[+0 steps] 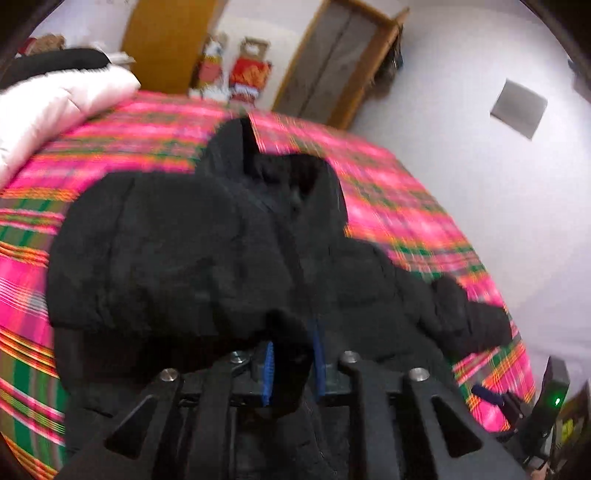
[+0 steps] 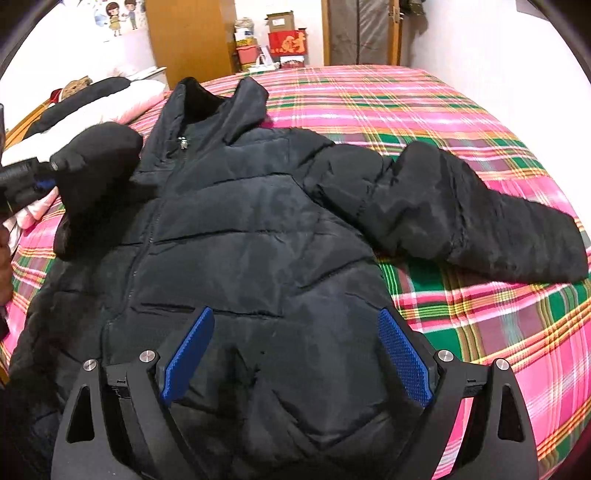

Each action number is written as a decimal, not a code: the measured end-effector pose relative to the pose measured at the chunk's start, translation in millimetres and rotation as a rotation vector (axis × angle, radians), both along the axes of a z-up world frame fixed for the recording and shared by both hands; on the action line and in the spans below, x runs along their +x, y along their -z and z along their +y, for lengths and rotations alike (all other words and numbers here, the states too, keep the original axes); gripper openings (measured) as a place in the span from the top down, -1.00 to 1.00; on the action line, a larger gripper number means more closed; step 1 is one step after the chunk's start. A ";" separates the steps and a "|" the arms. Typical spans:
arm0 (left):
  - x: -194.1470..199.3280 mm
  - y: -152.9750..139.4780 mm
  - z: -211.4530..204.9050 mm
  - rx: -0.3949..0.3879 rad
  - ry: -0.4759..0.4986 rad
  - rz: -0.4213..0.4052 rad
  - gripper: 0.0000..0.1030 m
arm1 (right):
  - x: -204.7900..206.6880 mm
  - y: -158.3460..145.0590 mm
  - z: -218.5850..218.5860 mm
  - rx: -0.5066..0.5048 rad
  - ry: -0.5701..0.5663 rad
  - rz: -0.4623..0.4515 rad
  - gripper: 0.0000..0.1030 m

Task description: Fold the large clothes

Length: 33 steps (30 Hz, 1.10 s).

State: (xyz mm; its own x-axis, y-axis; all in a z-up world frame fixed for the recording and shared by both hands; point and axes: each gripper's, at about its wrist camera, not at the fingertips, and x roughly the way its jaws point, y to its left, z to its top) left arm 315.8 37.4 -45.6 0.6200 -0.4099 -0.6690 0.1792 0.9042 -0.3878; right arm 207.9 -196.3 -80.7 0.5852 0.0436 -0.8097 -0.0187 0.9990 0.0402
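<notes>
1. Lying front-up on the plaid bed cover (image 2: 461,122), a black puffer jacket (image 2: 240,229) is seen spread across most of the right wrist view, its collar towards 12 o'clock and its hem towards 6 o'clock.
2. No container holding anything for the task is shown; cardboard boxes (image 2: 286,35) are stacked on the floor beyond the far bed edge at 12 o'clock, their contents not discernible.
3. One sleeve (image 2: 480,214) is stretched flat towards 3 o'clock, ending near the bed's right edge by the white wall (image 2: 498,55).
4. The other sleeve (image 2: 99,147) is raised at 9 o'clock – its cuff sits between the narrowly parted blue pads of the left gripper (image 1: 293,369), whether pinched cannot be told.
5. The right gripper (image 2: 295,350) is held wide open, empty, over the jacket's lower front.
6. Open cover is left at 1 to 4 o'clock; a pink and black bundle (image 2: 110,99) crowds 10 o'clock.
</notes>
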 end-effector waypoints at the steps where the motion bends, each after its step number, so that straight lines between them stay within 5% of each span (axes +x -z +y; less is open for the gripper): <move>1: 4.1 6.6 -6.0 -0.011 0.025 0.025 0.34 | 0.8 1.3 0.0 -0.001 0.001 0.002 -0.75; 4: -1.1 11.3 -26.4 -0.027 0.081 0.041 -0.28 | 0.6 2.5 1.2 -0.006 0.000 0.005 -0.75; 6: -5.3 6.3 -33.3 -0.047 0.129 0.021 -0.35 | 0.9 0.1 2.3 -0.011 0.000 0.001 -0.75; 15: -25.6 -32.1 -30.5 -0.138 0.226 -0.090 -0.38 | 3.4 -29.5 13.9 0.001 0.000 -0.060 -0.75; 23: -26.8 -52.1 29.2 -0.189 0.119 -0.134 -0.38 | 8.6 -37.2 28.0 0.004 0.017 -0.092 -0.75; 26: -20.2 -47.5 46.1 -0.114 0.023 -0.124 -0.39 | 13.0 -32.4 29.6 -0.005 0.024 -0.091 -0.75; 31: 6.5 -4.9 68.6 0.090 -0.149 0.026 -0.35 | 40.0 -16.7 39.2 0.001 0.005 -0.050 -0.71; 33: 15.4 10.1 75.1 0.139 -0.189 0.077 -0.21 | 51.1 -12.6 47.1 0.009 -0.025 -0.047 -0.50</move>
